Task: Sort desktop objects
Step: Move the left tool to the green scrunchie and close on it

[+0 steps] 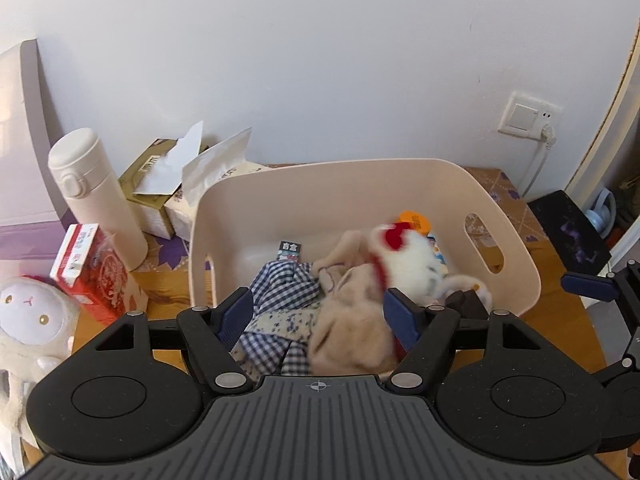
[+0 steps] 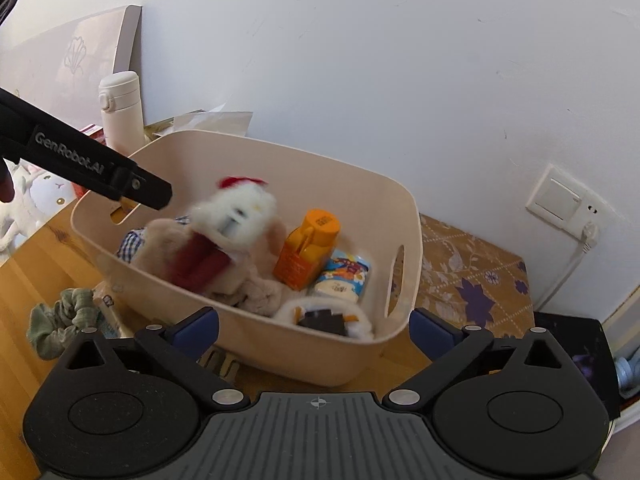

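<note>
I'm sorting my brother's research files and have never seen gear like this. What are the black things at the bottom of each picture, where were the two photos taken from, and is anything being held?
No robot: a person holds a two-finger gripper in each hand, with a camera on each looking forward along its fingers. One picture is from the left gripper, the other from the right gripper. Both are open and hold nothing. Ahead, on a wooden table, stands a beige basket holding a blurred white plush toy, checked cloth, an orange bottle and a small carton. Beside the basket: a white flask, tissue boxes, a red box, a green scrunchie.
</note>
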`<state>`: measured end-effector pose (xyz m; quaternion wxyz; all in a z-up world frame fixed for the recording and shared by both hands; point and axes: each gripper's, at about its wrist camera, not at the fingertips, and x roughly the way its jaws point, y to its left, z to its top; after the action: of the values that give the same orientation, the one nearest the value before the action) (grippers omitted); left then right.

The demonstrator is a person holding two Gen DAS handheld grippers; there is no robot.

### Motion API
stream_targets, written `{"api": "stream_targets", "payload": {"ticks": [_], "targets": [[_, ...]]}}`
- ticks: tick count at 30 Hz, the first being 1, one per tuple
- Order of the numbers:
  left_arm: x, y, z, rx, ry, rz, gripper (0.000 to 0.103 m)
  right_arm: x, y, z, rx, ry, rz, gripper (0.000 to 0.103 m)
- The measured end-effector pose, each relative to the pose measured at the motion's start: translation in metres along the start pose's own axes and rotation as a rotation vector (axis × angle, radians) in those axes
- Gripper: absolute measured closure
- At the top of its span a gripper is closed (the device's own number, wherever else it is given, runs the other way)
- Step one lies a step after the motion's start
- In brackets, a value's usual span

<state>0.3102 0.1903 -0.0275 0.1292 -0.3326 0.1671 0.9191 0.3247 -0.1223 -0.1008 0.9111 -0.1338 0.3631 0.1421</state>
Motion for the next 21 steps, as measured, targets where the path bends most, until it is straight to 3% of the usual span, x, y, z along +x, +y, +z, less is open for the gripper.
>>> {"api": "stream_targets", "payload": {"ticks": [11, 21], "targets": [[-0.022, 0.011, -0.022, 0.018, -0.009, -0.009, 0.03, -0.016, 0.008, -0.02, 0.004, 0.021, -0.013, 0.0], [-0.034, 0.035, -0.054, -0.017, 0.053, 0.044, 0.03, -0.018, 0.011, -0.047, 0.006, 0.08, -0.009, 0.0]]}}
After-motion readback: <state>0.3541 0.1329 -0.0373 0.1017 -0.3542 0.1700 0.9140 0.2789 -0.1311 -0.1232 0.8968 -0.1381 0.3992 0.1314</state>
